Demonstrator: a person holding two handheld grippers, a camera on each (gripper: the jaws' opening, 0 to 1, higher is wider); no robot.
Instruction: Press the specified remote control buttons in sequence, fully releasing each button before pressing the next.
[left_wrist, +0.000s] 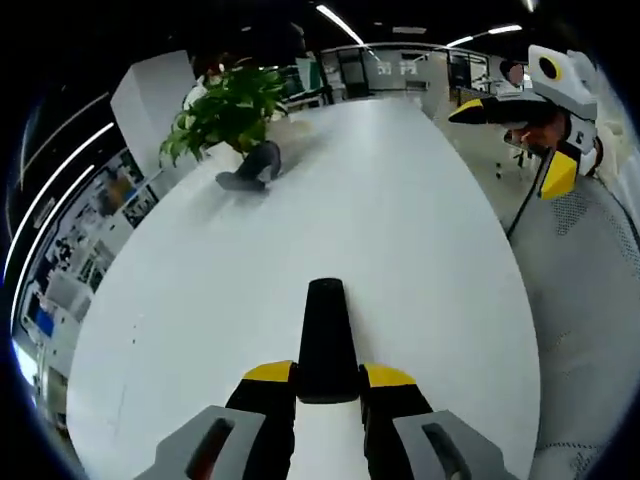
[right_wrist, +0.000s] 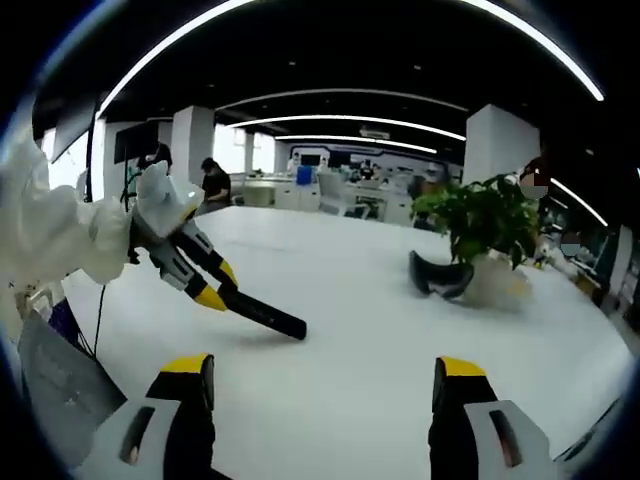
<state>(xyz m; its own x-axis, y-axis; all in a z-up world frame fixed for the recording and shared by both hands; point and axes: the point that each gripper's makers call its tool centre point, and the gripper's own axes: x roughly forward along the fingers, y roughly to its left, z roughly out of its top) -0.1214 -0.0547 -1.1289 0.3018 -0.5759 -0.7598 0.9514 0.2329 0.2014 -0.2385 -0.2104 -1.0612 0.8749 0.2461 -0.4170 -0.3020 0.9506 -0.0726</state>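
A long black remote control (left_wrist: 325, 340) points away over the white table (left_wrist: 420, 230), and my left gripper (left_wrist: 328, 376) is shut on its near end, yellow-tipped jaws on either side. The right gripper (left_wrist: 515, 140) hovers open at the upper right beyond the table edge. In the right gripper view my own right gripper (right_wrist: 325, 370) stands open with nothing between its jaws. Ahead and to the left, the left gripper (right_wrist: 215, 285) holds the remote control (right_wrist: 262, 312) slanting down with its far tip at or just above the table (right_wrist: 360, 330).
A potted green plant (left_wrist: 228, 110) (right_wrist: 480, 220) stands on the far part of the table with a dark curved object (left_wrist: 250, 170) (right_wrist: 440, 275) beside it. A white sleeve (right_wrist: 50, 230) holds the left gripper. Office desks and people lie beyond.
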